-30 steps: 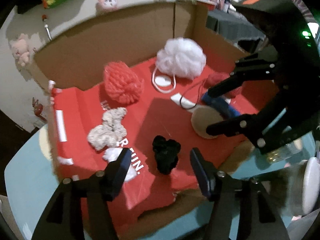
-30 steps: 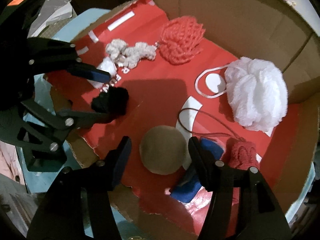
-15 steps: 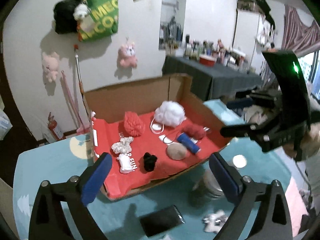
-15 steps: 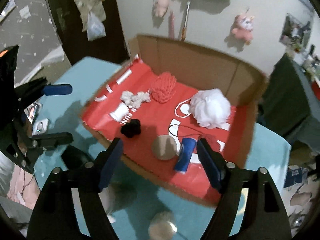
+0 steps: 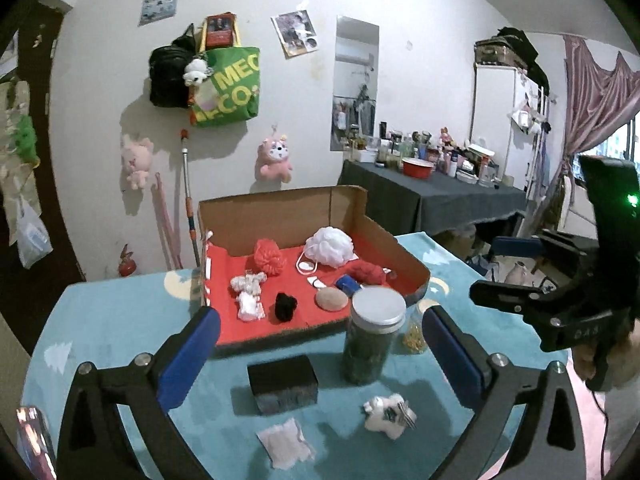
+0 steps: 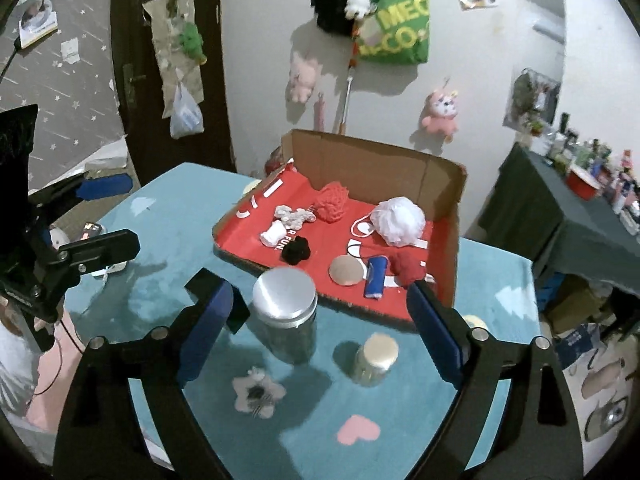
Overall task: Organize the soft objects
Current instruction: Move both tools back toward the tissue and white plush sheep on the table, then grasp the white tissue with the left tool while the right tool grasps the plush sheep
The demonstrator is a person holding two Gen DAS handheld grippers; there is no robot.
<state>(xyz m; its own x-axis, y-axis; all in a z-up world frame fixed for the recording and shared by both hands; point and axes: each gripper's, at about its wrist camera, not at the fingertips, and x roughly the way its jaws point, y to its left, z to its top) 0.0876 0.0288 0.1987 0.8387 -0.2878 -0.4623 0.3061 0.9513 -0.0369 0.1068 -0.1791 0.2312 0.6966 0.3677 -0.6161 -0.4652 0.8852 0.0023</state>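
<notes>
A cardboard box (image 5: 404,256) with a red lining (image 6: 448,184) stands on the teal table. It holds a white mesh pouf (image 5: 330,247) (image 6: 398,220), a red pouf (image 5: 269,256) (image 6: 331,202), a black scrunchie (image 5: 285,307) (image 6: 295,251), a cream knit piece (image 5: 248,283), a tan round sponge (image 5: 332,300) (image 6: 347,271), a blue roll (image 6: 376,278) and a red knit piece (image 5: 366,271). My left gripper (image 5: 320,356) is open and empty, well back from the box. My right gripper (image 6: 320,328) is open and empty too.
A tall jar with a metal lid (image 5: 374,340) (image 6: 286,312) and a small jar (image 6: 376,358) stand before the box. A black block (image 5: 282,384), a white packet (image 5: 286,448) and a small white plush (image 5: 388,416) (image 6: 258,396) lie on the table. A phone (image 5: 32,440) is at the left edge.
Both grippers have pulled far back and up from inside the box and opened wider. The jars and loose table items have come into view.
</notes>
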